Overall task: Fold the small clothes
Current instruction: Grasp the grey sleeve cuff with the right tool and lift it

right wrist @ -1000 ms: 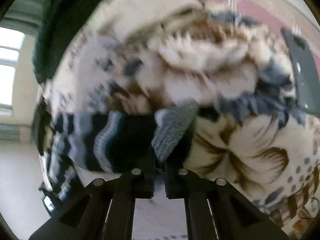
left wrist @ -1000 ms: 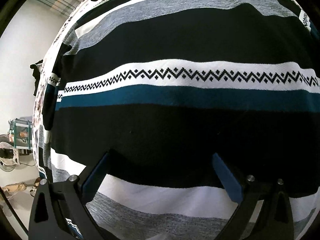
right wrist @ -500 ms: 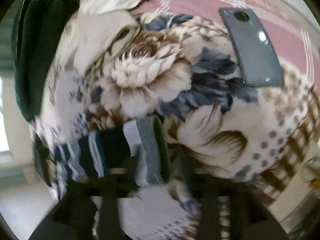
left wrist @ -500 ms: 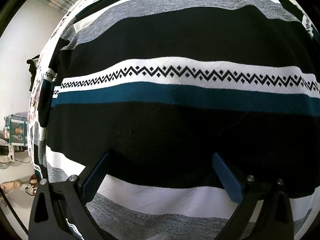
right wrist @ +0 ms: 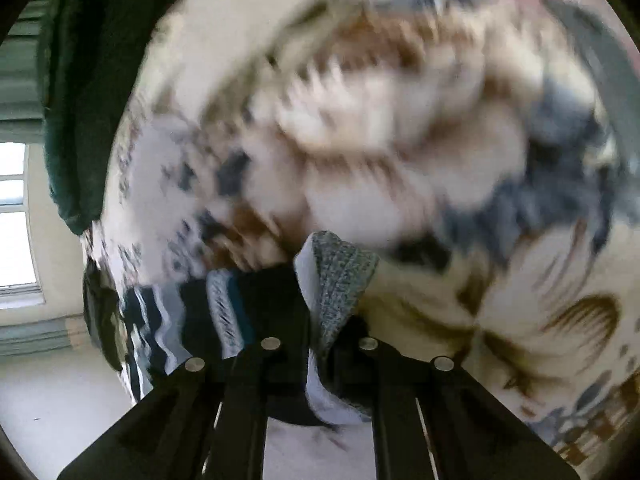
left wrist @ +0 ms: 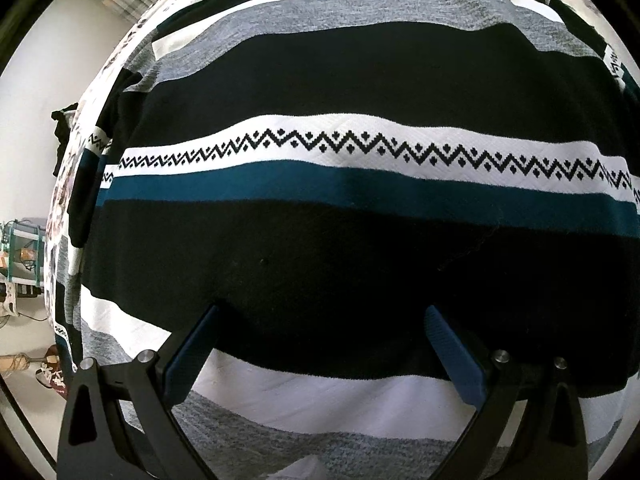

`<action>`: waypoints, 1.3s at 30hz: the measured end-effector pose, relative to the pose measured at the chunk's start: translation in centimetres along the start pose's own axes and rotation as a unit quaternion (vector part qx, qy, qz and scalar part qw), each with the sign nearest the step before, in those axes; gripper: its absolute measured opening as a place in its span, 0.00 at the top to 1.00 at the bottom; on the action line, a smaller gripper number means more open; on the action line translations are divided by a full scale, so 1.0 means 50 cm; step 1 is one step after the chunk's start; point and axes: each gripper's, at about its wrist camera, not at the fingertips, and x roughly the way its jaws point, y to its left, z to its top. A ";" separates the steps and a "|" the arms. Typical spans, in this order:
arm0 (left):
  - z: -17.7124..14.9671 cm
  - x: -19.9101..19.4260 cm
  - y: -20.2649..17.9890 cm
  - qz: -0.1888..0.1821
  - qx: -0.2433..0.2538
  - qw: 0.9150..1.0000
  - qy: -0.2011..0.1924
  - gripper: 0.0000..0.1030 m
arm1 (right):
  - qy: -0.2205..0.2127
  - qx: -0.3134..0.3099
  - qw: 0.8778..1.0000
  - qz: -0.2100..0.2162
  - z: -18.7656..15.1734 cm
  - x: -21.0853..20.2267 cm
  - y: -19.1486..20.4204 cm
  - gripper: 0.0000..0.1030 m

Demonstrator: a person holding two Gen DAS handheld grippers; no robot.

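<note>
Left wrist view, left edge: white wall, a dark garment (left wrist: 60,128) hanging by it, a teal crate (left wrist: 22,252) lower down, shoes (left wrist: 50,372) on the floor.

Filling the rest of that view: striped sweater (left wrist: 340,208) spread flat on the floral blanket (left wrist: 64,184), only a thin strip of blanket showing past its left edge. Bands of grey, black, white with a black zigzag, teal, black again, then white and grey nearest the camera. A sleeve folded in along the left side.

Left gripper (left wrist: 320,320) pointing steeply down over the wide black band, jaws spread wide, blue pads (left wrist: 452,352) clear of each other with nothing pinched between them. Contact with the cloth not clear.

Right wrist view, left edge: bright window (right wrist: 16,216), then a dark green cloth (right wrist: 92,92) bunched at the blanket's edge.

Centre, low: right gripper (right wrist: 320,344) closed tight on a grey ribbed edge of the sweater (right wrist: 340,280), jaws just brought together after a brief opening, the knit standing up in a peak between the 2 fingers (right wrist: 256,364). Striped body of the sweater trailing off to the left of the jaws.

Right and above: blurred floral blanket (right wrist: 400,140) in cream, brown and slate blue, a pink band along the top, a dark grey flat object (right wrist: 600,72) at the far right, smeared by motion.
</note>
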 end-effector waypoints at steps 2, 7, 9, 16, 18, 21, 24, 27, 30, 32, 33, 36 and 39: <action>0.003 0.000 -0.003 -0.001 -0.002 1.000 0.005 0.00 | -0.039 0.004 0.999 0.013 0.032 -0.048 0.011 0.92; 0.007 0.001 0.000 -0.001 -0.010 1.000 0.005 0.00 | -0.042 -0.021 0.999 -0.009 0.111 -0.062 0.038 0.92; 0.008 0.002 0.000 -0.001 -0.013 1.000 0.005 0.00 | -0.004 -0.008 0.999 -0.037 0.138 -0.020 0.029 0.86; -0.001 0.005 0.012 -0.010 -0.023 1.000 -0.008 0.00 | -0.029 0.077 0.996 -0.045 0.116 -0.054 -0.030 0.39; -0.005 0.006 0.016 -0.015 -0.030 0.999 -0.014 0.00 | -0.032 0.106 0.993 -0.040 0.075 -0.068 -0.045 0.39; 0.000 0.007 0.021 -0.018 -0.032 0.999 -0.003 0.00 | -0.026 0.165 0.986 -0.018 0.013 -0.047 -0.083 0.35; 0.020 0.005 0.027 -0.022 -0.029 0.999 0.018 0.00 | -0.026 0.202 0.979 0.034 -0.008 0.015 -0.118 0.33; 0.041 -0.012 0.041 -0.047 -0.040 0.998 0.013 0.00 | -0.068 0.207 0.974 0.058 0.000 0.043 -0.108 0.34; 0.063 -0.032 0.058 -0.071 -0.050 0.996 -0.001 0.00 | -0.104 0.184 0.974 0.083 0.019 0.038 -0.085 0.93; 0.075 -0.043 0.071 -0.077 -0.055 0.995 -0.006 0.00 | -0.121 0.171 0.976 0.063 0.036 0.027 -0.073 0.93; 0.079 -0.048 0.077 -0.080 -0.057 0.995 -0.008 0.00 | -0.131 0.173 0.974 0.065 0.045 0.015 -0.072 0.93; 0.091 -0.064 0.096 -0.087 -0.060 0.994 -0.019 0.00 | -0.152 0.170 0.970 0.086 0.058 -0.023 -0.056 0.93; 0.091 -0.073 0.115 -0.085 -0.061 0.994 -0.028 0.00 | -0.164 0.153 0.965 0.135 0.049 -0.064 0.009 0.93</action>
